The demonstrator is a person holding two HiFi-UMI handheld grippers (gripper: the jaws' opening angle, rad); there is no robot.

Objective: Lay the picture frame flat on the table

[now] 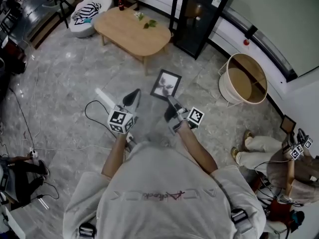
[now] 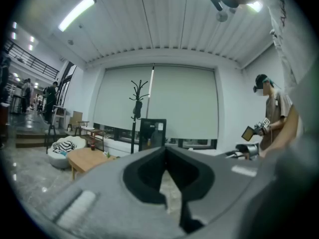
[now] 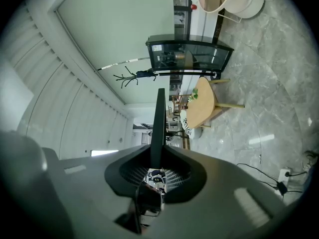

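- The right claw [image 1: 172, 105] is clamped on the frame [image 1: 166, 85]. In the right gripper view its jaws pinch the frame's [image 3: 159, 123] thin edge, and the frame runs straight out from between them.
- The frame juts out ahead of this claw, in the air over the floor, with its picture face up towards the head camera and tilted.
- The left claw [image 1: 132, 98] hangs just beside the right one. Its jaws [image 2: 166, 151] are pressed together with nothing between them.
- Step in hand, as I judge it: the carry. The frame is gripped but not yet over the table [image 1: 130, 34], which stands well ahead of both claws.
- Next move calls for walking forward, levelling the frame's face, lowering it onto bare wood, then letting go.
- The table's near end looks bare. A small green thing [image 1: 147, 22] sits towards its far edge, so the near half is the safer spot.
- Room: open floor lies between claw and table. A cabinet [image 1: 202, 14] stands ahead and right, close to the table's right end.
- A tub [image 1: 244, 78] stands off to the right, and a cable [image 1: 92, 116] trails left of the left claw.
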